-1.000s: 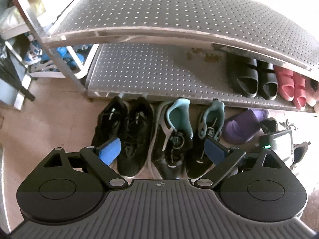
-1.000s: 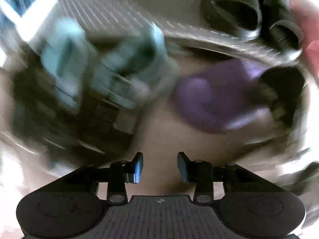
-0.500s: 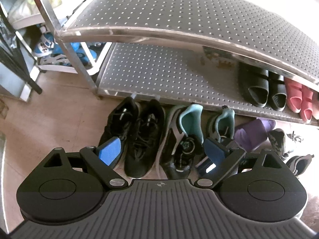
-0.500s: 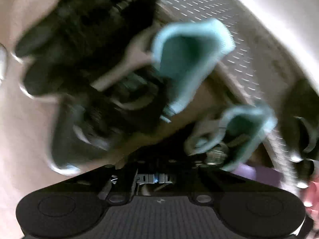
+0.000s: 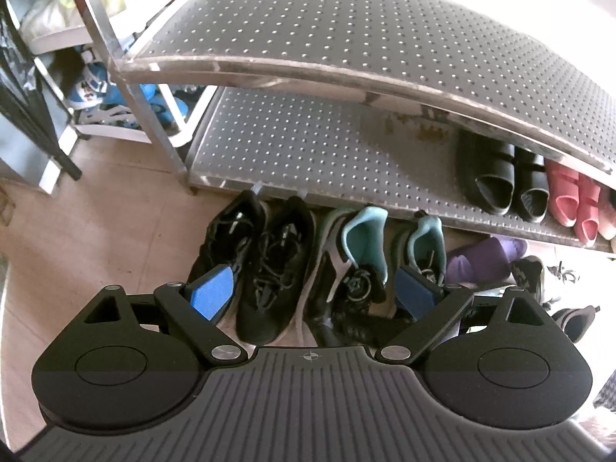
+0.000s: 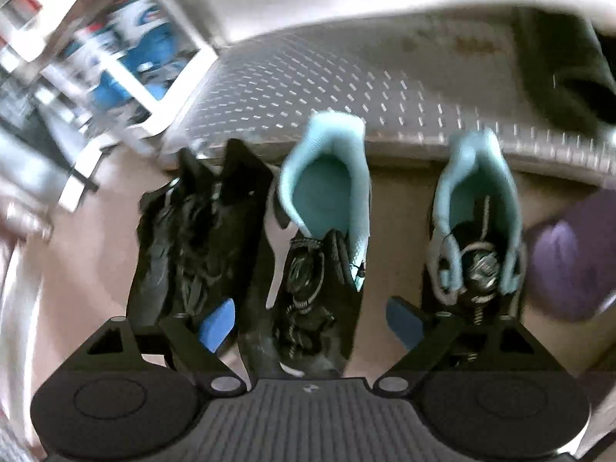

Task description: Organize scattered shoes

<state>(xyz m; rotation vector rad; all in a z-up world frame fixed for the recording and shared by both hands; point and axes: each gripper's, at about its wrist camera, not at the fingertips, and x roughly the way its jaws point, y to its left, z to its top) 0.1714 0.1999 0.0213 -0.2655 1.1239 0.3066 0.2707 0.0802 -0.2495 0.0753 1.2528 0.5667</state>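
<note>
The right gripper [image 6: 311, 317] hangs over the shoes with its blue-padded jaws opening wide; the toe of the nearer teal-lined black trainer with a dial lace [image 6: 315, 269] sits between the pads, but neither pad presses on it, so nothing is held. The left gripper [image 5: 313, 292] is likewise spread wide and empty, pointing steeply down over the same row.

The risks, as I judge them: closing now would pinch only the soft toe, and the trainer could swing or slip out when lifted. The left pad [image 6: 217, 323] also sits just beside the pair of black lace-up trainers [image 6: 192, 246], so a careless closing could snag a lace or shove that pair out of line. The right-wrist view is smeared by motion, so any aim taken from it is unsure.

Further out, the second teal-lined black trainer [image 6: 475, 238] lies apart from its mate, bare floor between them, outside the right pad [image 6: 406, 323]; it looks the one still to be drawn in. Beside it lies a purple rounded slipper [image 6: 569, 265]. Beyond all of them the perforated steel lower shelf [image 5: 327, 150] carries black slide sandals [image 5: 504, 177] and pink slides [image 5: 573, 200] at its far right, under the perforated steel upper shelf [image 5: 346, 30]
</note>
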